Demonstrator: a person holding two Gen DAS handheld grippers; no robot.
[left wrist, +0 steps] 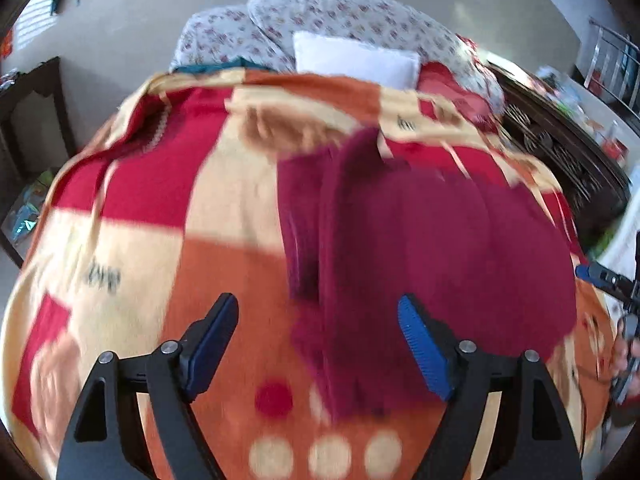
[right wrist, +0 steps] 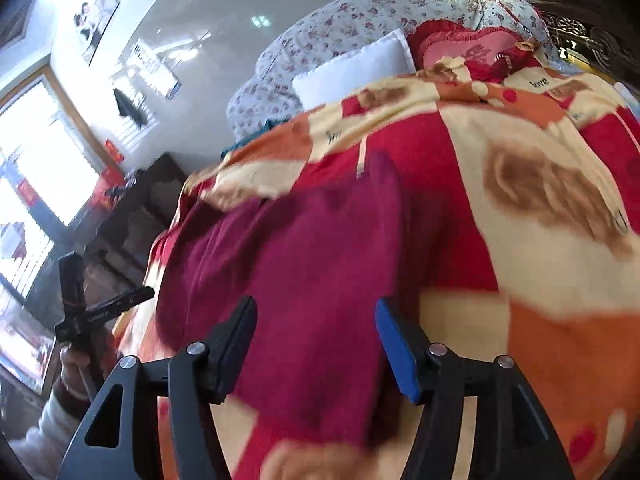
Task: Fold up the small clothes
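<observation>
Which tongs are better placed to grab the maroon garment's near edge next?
Probably right: the right tongs stand open directly over the maroon garment. The left tongs straddle only its edge, mostly over blanket.

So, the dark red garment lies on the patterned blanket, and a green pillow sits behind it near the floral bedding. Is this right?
Not quite: the pillow is white, not green, as the left wrist view shows. The rest holds: the dark red garment lies on the patterned blanket, and the pillow sits behind it near the floral bedding.

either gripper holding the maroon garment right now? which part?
Neither. Left gripper and right gripper are both open above the maroon garment, pads not pressing it.
</observation>
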